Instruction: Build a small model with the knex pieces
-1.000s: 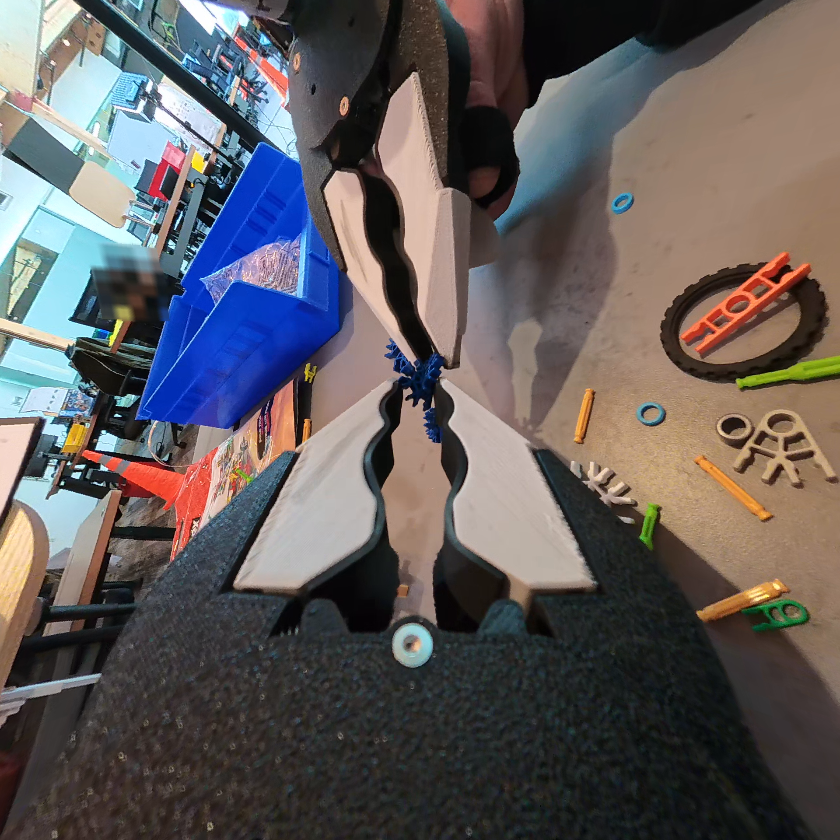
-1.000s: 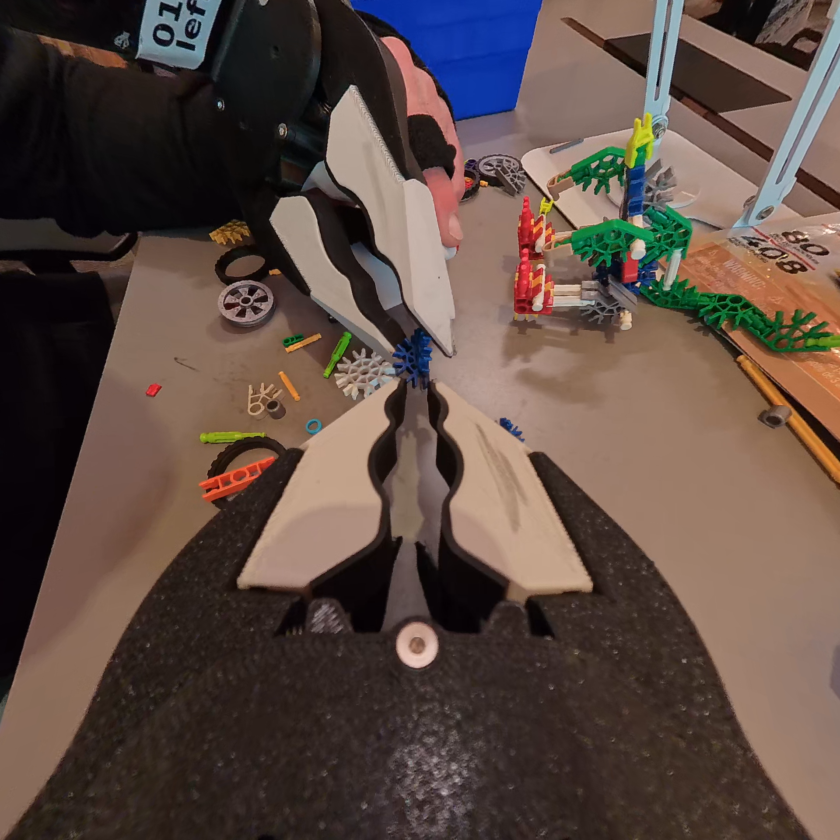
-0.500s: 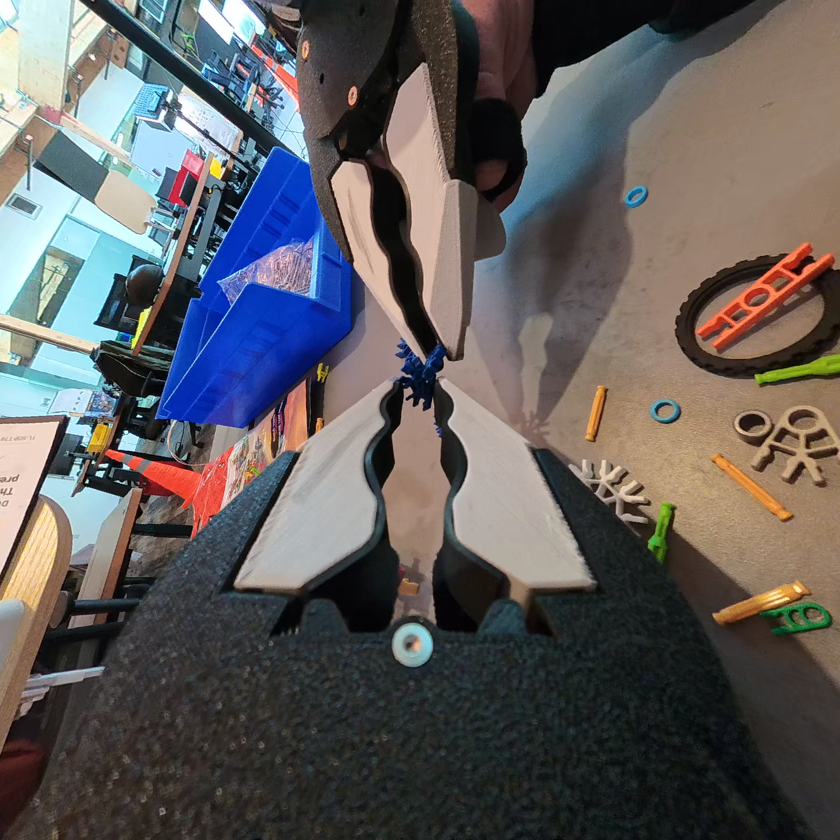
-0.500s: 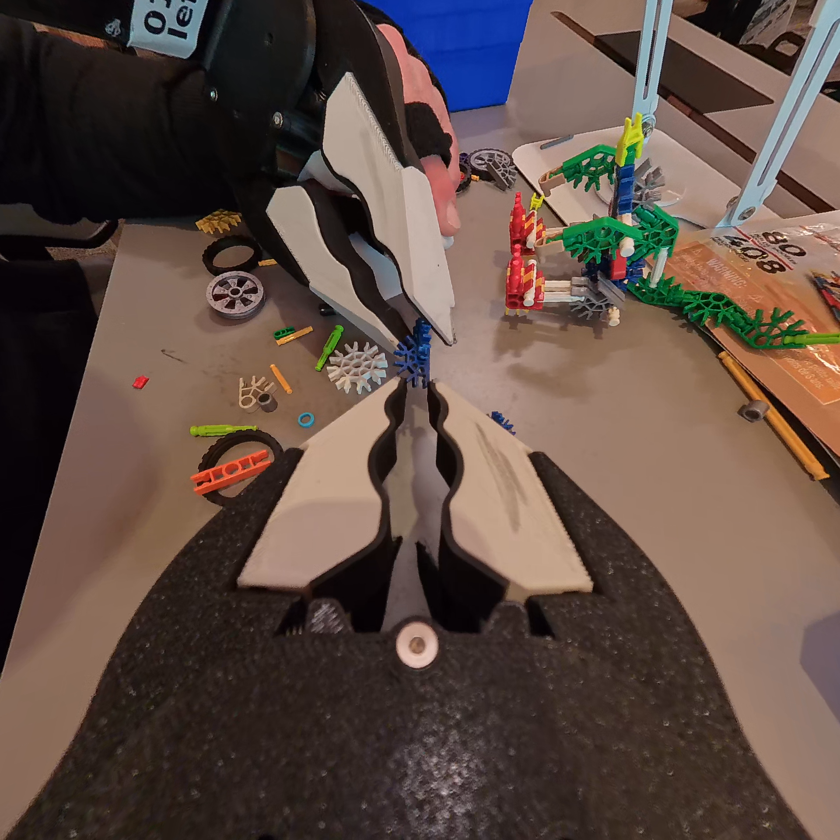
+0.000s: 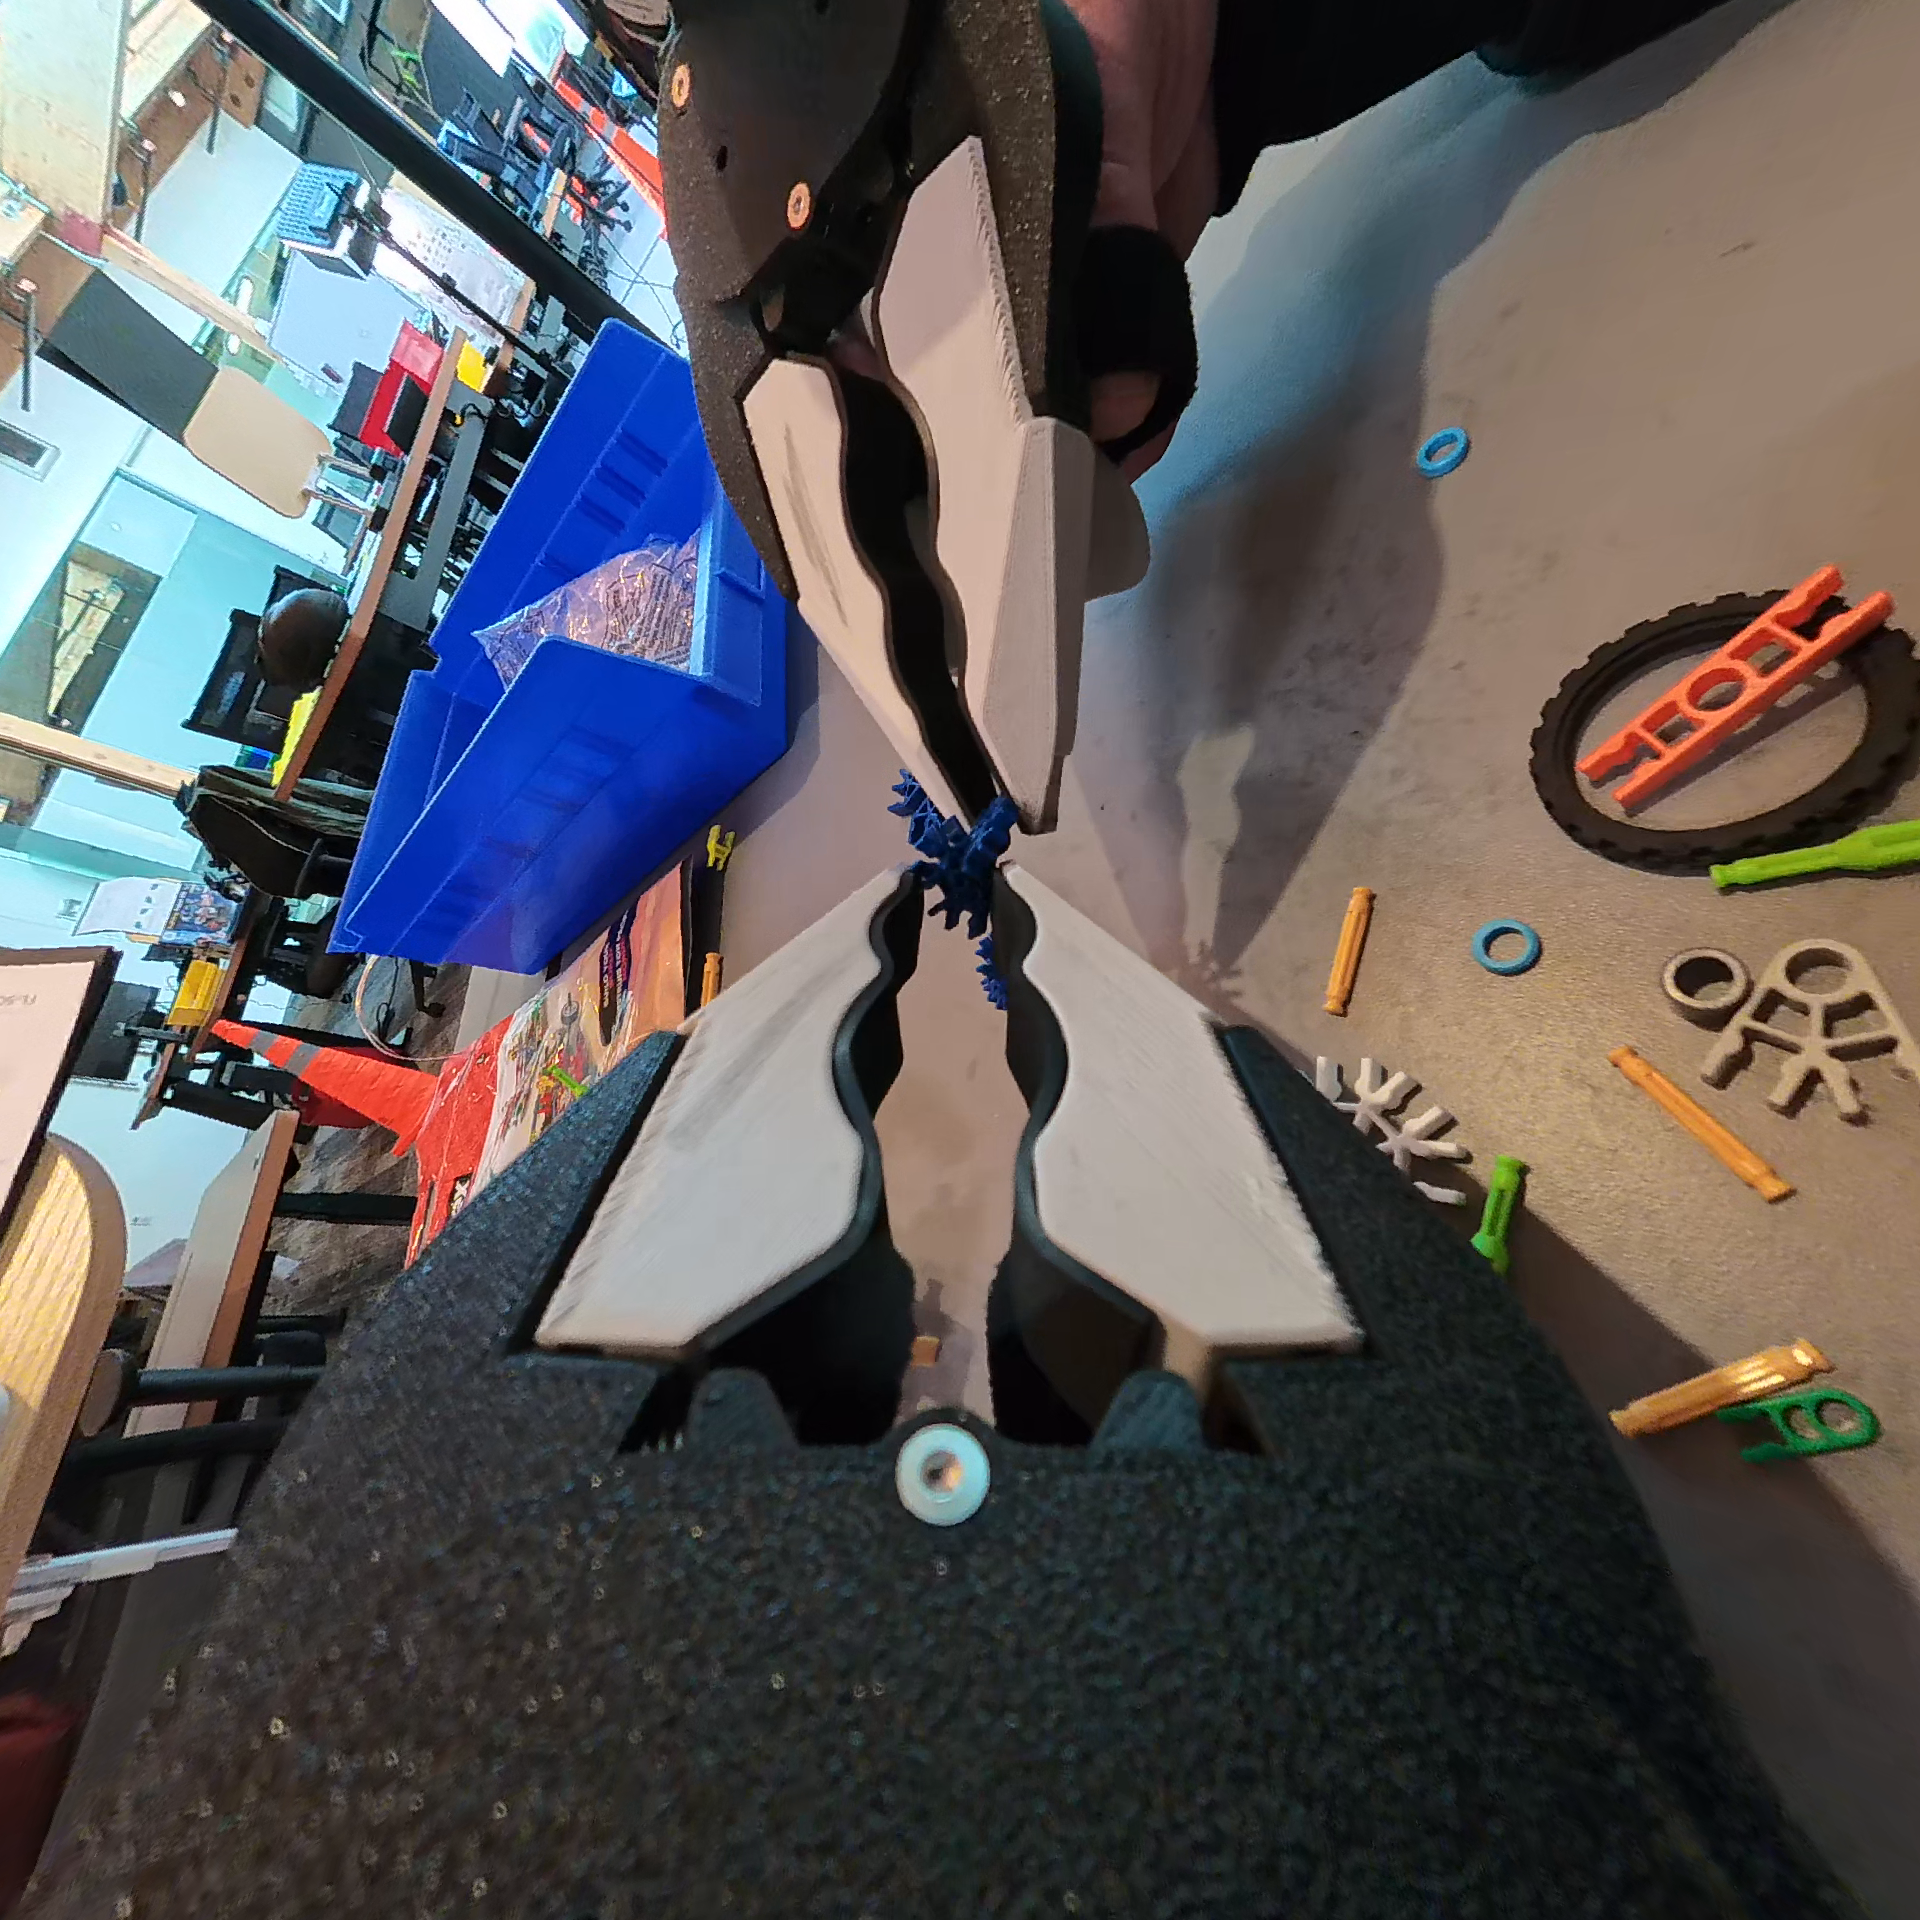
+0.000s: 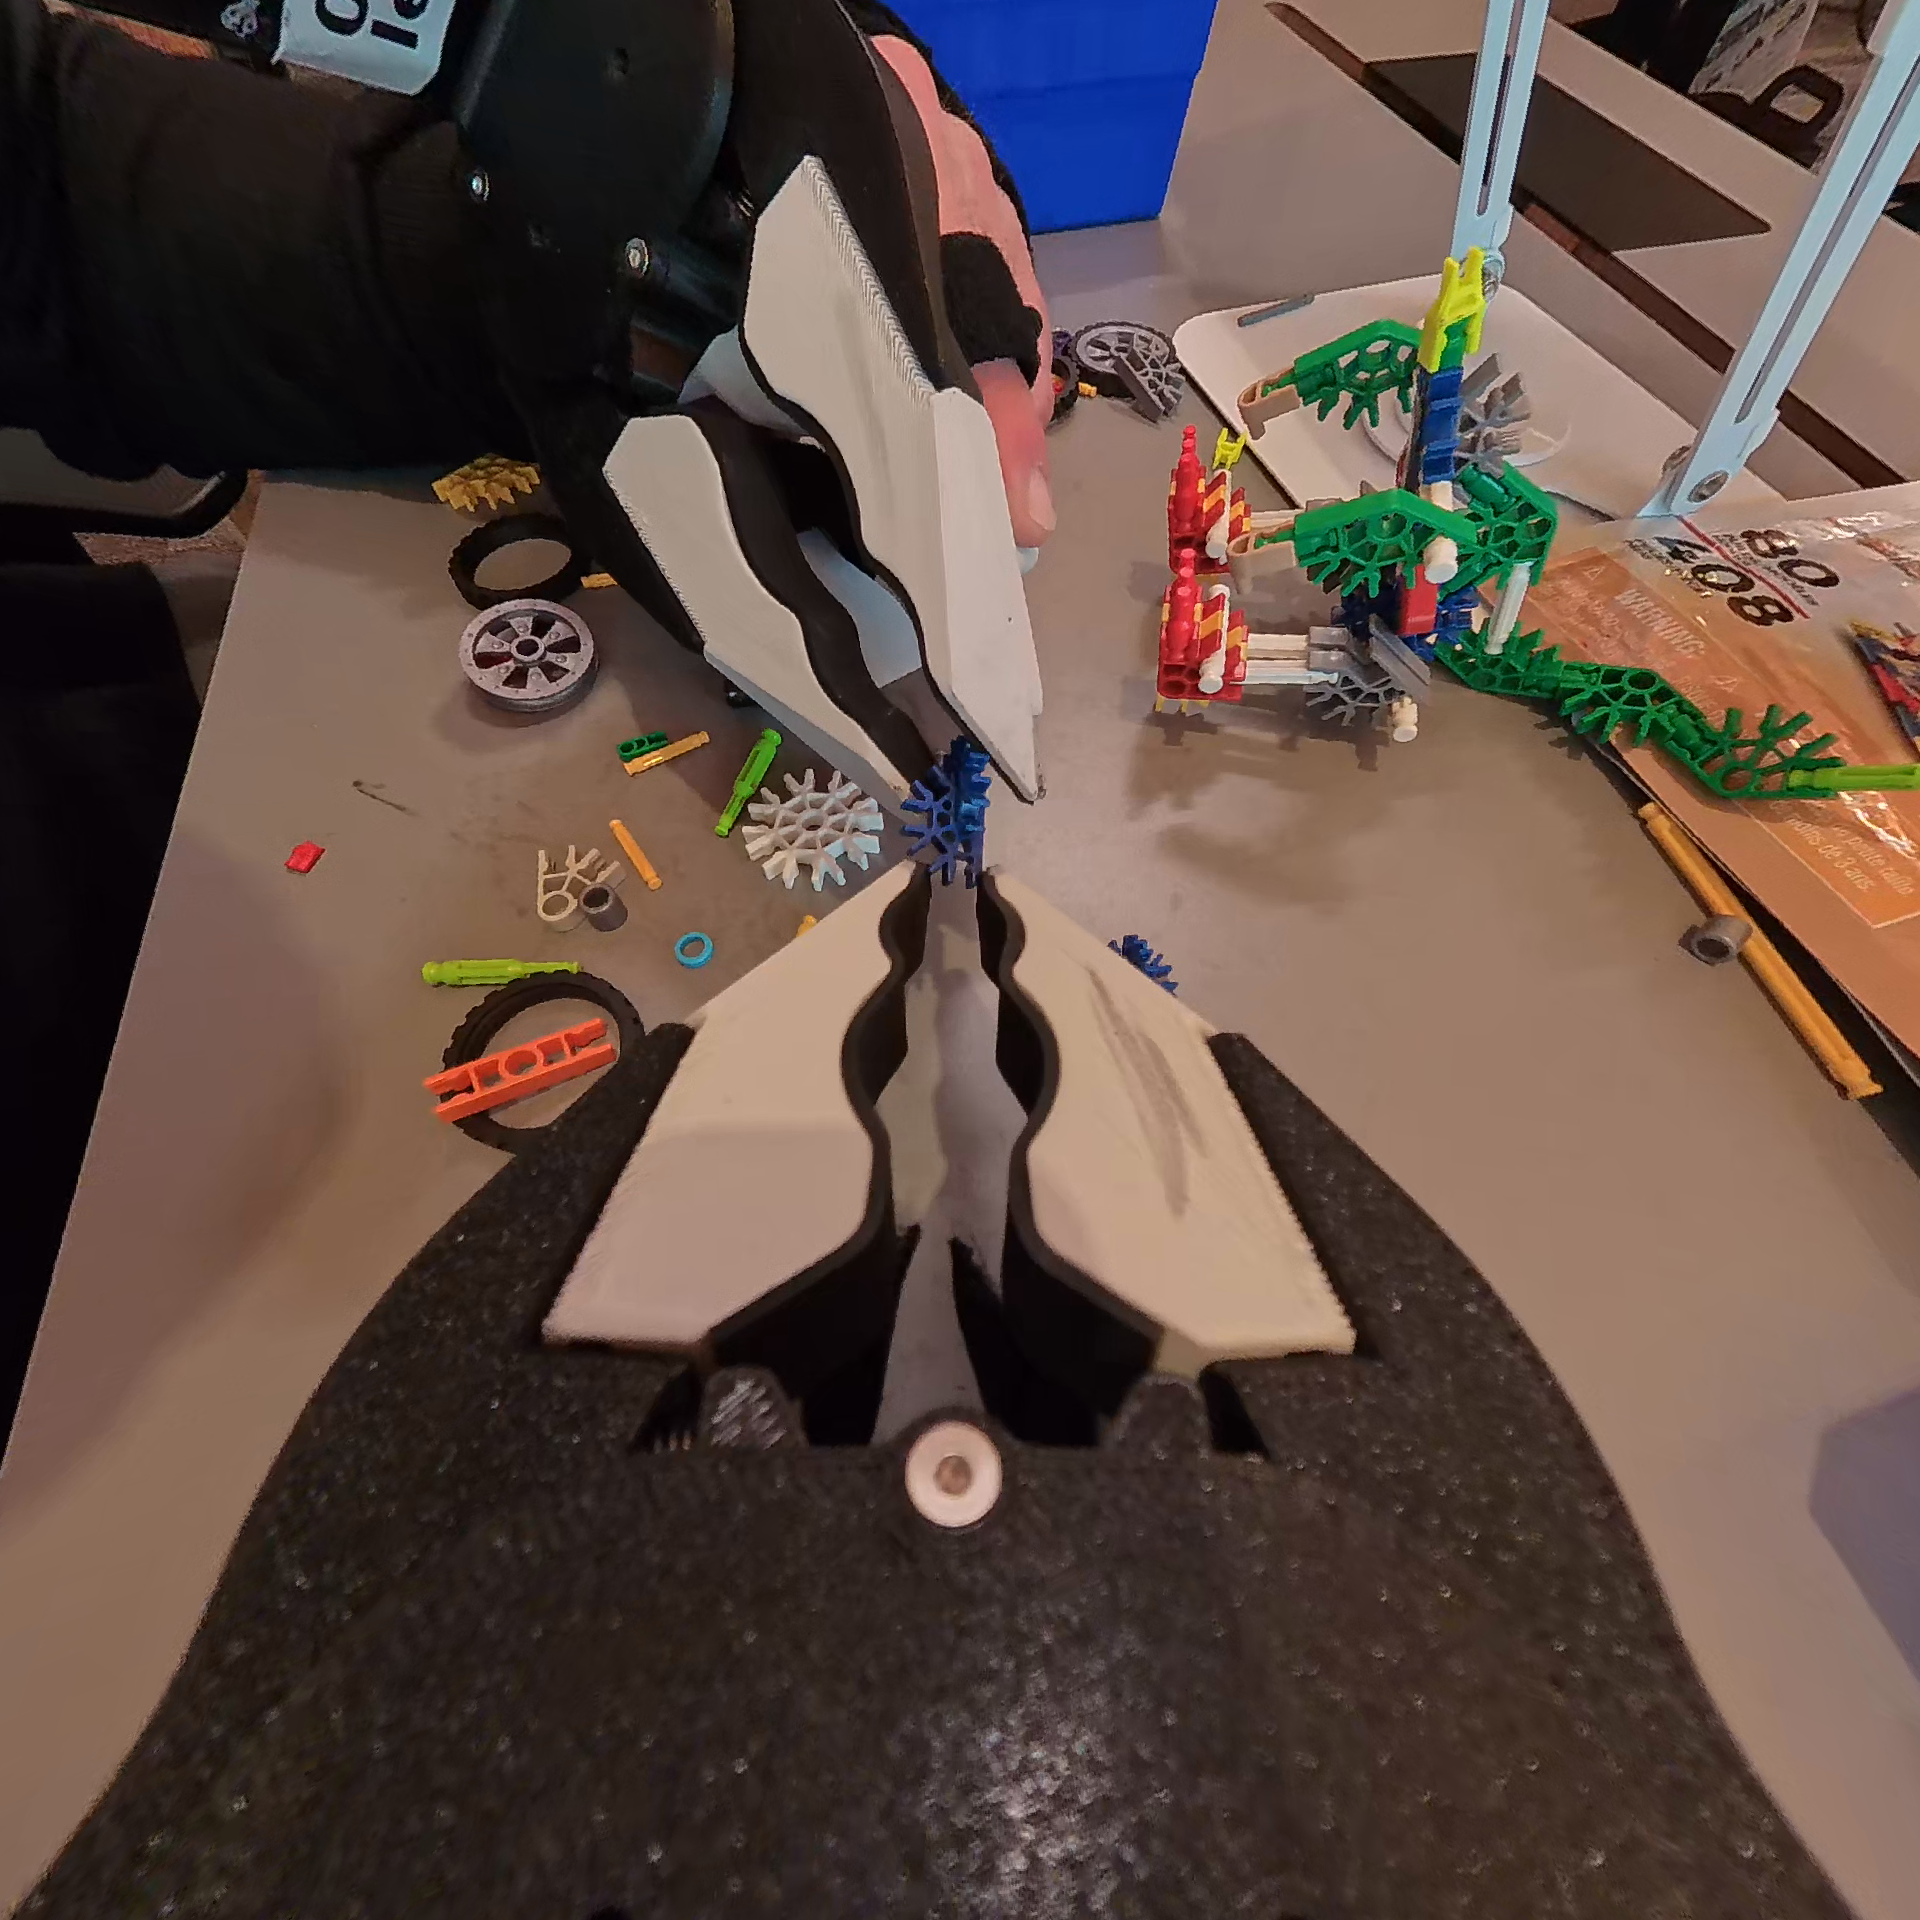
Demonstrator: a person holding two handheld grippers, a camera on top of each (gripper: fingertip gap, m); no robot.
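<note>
The left gripper [image 5: 956, 883] and the right gripper [image 6: 948, 883] meet tip to tip above the grey surface [image 6: 1351, 1091], both pinching a cluster of blue snowflake connectors [image 6: 948, 816]. Each gripper's fingers are clenched on the blue piece, which is lifted clear of the surface between the 2 sets of tips. A second small blue connector [image 6: 1143, 961] lies on the surface just beside the right gripper's right finger.

Near the grip, on the surface, lie a white snowflake connector [image 6: 816, 828], a green rod [image 6: 748, 779], a short orange rod [image 6: 634, 854], a light blue ring [image 6: 693, 949] and a grey connector [image 6: 566, 888]. Farther left an orange piece [image 6: 520, 1070] rests across a black tyre [image 6: 488, 1023], and a grey wheel [image 6: 528, 657] lies beyond.

To the right stands a built model [image 6: 1361, 582] of green, red, blue and white parts. A blue bin [image 5: 582, 727] stands at the far edge.
</note>
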